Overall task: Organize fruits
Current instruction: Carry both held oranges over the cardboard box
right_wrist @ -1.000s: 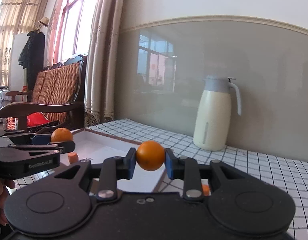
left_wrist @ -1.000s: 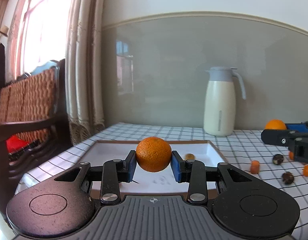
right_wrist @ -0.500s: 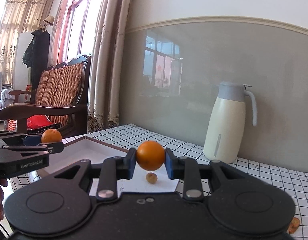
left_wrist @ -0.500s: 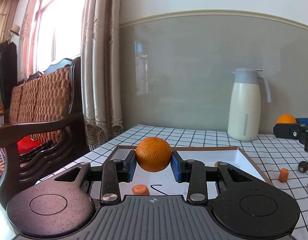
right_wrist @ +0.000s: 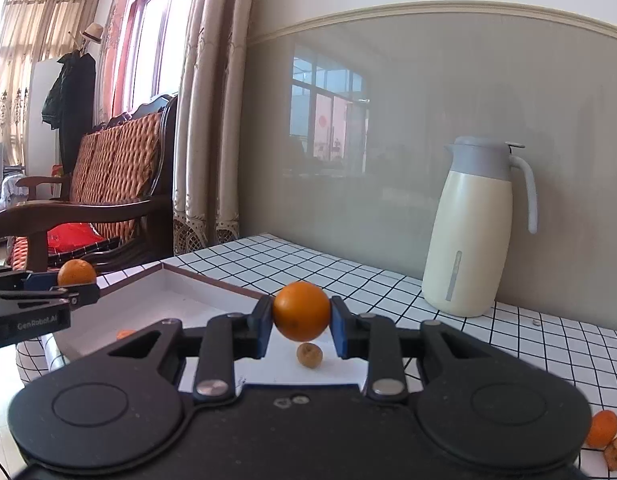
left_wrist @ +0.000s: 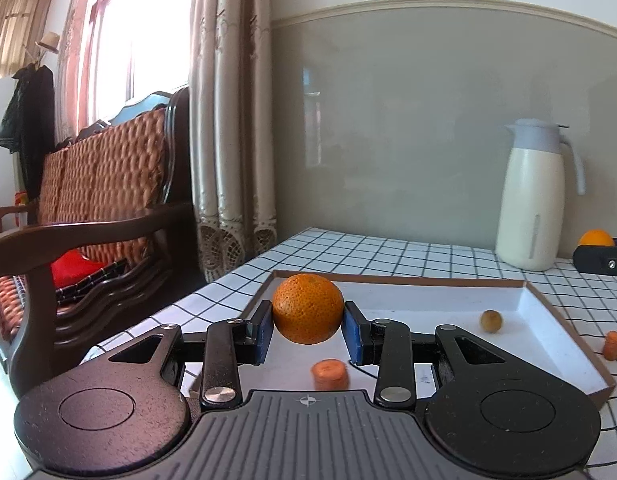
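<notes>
Now my left gripper (left_wrist: 308,330) clamps a rough orange (left_wrist: 307,308), my right gripper (right_wrist: 301,330) a smoother orange (right_wrist: 301,311); below both lies the white tray (left_wrist: 548,316).

1. L gripper (left_wrist: 307,330): lower centre of left wrist view, jaws closed on an orange (left_wrist: 307,308), blue pads pressing both sides.
2. Same gripper seen side-on at left edge of right wrist view, fruit at its tip.
3. R gripper (right_wrist: 301,326): lower centre of its own view, jaws clamped on a smaller orange (right_wrist: 301,311).
4. R gripper's tip also shows at far right edge of left wrist view.
5. Both point slightly downward.
</notes>
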The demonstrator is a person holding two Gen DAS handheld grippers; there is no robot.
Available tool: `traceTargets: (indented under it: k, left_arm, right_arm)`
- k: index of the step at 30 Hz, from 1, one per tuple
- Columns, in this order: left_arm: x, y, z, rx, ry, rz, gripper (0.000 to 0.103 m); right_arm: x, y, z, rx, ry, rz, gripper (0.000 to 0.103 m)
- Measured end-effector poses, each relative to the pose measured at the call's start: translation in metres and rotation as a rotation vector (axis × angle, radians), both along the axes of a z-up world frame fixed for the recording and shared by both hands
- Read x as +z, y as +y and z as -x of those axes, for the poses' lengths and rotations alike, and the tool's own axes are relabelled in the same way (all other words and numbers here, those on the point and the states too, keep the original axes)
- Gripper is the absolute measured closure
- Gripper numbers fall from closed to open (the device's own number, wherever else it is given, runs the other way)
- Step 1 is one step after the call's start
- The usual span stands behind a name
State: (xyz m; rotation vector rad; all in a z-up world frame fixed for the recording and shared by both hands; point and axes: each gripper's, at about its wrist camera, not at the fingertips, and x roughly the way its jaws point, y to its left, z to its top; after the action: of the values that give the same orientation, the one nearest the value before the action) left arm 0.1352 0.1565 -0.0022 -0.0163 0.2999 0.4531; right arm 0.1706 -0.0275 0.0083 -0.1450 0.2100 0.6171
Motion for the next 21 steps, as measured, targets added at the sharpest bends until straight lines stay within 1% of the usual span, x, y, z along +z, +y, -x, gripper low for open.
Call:
traceTargets:
  k: [10, 21]
  left_arm:
    - [-0.005, 0.014, -0.020, 0.026, 0.024, 0.016, 0.066]
    - [-0.012, 0.032, -0.044, 0.053, 0.057, 0.065, 0.066]
  right_arm:
    - [-0.007, 0.009, -0.019, 0.004, 0.036, 0.015, 0.081]
    - [-0.013, 0.015, -0.042, -0.005, 0.090, 0.038, 0.081]
